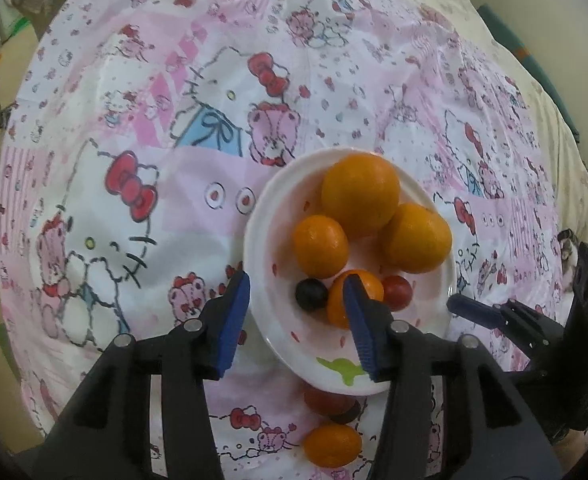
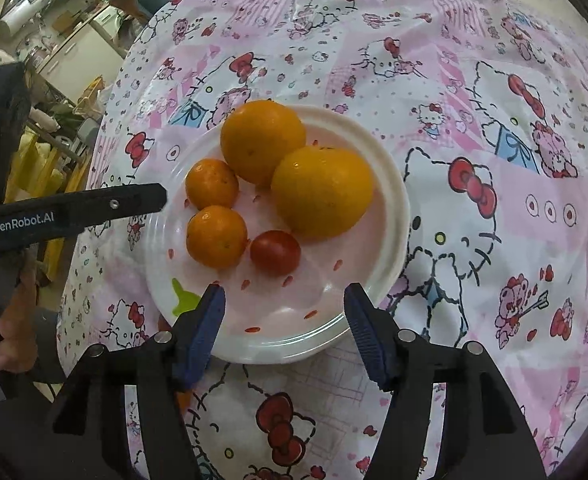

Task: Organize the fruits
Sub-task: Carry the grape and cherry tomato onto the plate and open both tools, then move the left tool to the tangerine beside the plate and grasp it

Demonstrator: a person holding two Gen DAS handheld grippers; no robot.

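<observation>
White letters on the black arm of the left claw point(image 2: 149, 200), at the left of the right wrist view, read "GenRobot.AI". A white plate point(image 2: 390, 184) with small red marks sat in the middle of the table, on a pink cartoon-cat cloth point(image 2: 474, 92). On it lay two big oranges point(image 2: 322, 192), two small oranges point(image 2: 216, 236), a red tomato point(image 2: 275, 253) and a dark round fruit point(image 1: 312, 295). One more small orange point(image 1: 332, 445) lay off the plate, low in the left wrist view. Both the left claw point(image 1: 296, 304) and the right claw point(image 2: 284, 300) were apart and held nothing.
</observation>
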